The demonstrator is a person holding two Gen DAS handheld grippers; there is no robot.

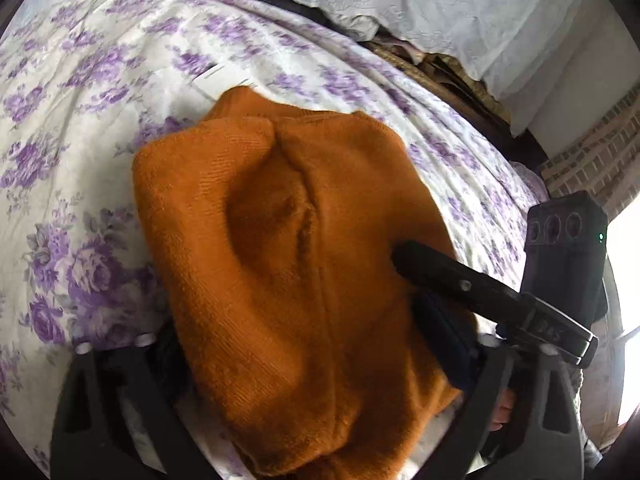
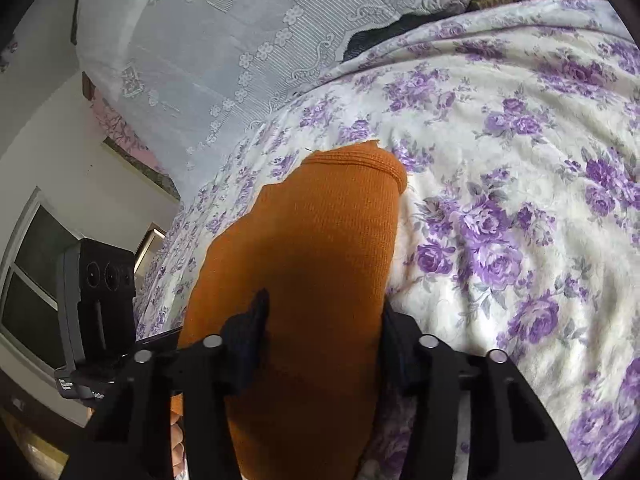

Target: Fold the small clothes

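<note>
An orange knit garment (image 1: 288, 264) lies bunched on a white bedspread with purple flowers (image 1: 80, 128). In the left wrist view it fills the space between my left gripper's fingers (image 1: 444, 344), whose tips are hidden under the cloth. The right gripper (image 1: 440, 272) reaches in from the right, one dark finger on the garment's right edge. In the right wrist view the garment (image 2: 320, 280) runs between my right gripper's fingers (image 2: 248, 336), and the jaws stand wide with the cloth between them. The left gripper's body (image 2: 100, 304) shows at the left.
A white lace cloth (image 2: 224, 48) covers the bed's far end. Dark clothes and a wicker edge (image 1: 436, 72) lie beyond the bedspread (image 2: 520, 184). A brick wall (image 1: 600, 160) and a window (image 2: 36, 280) are at the side.
</note>
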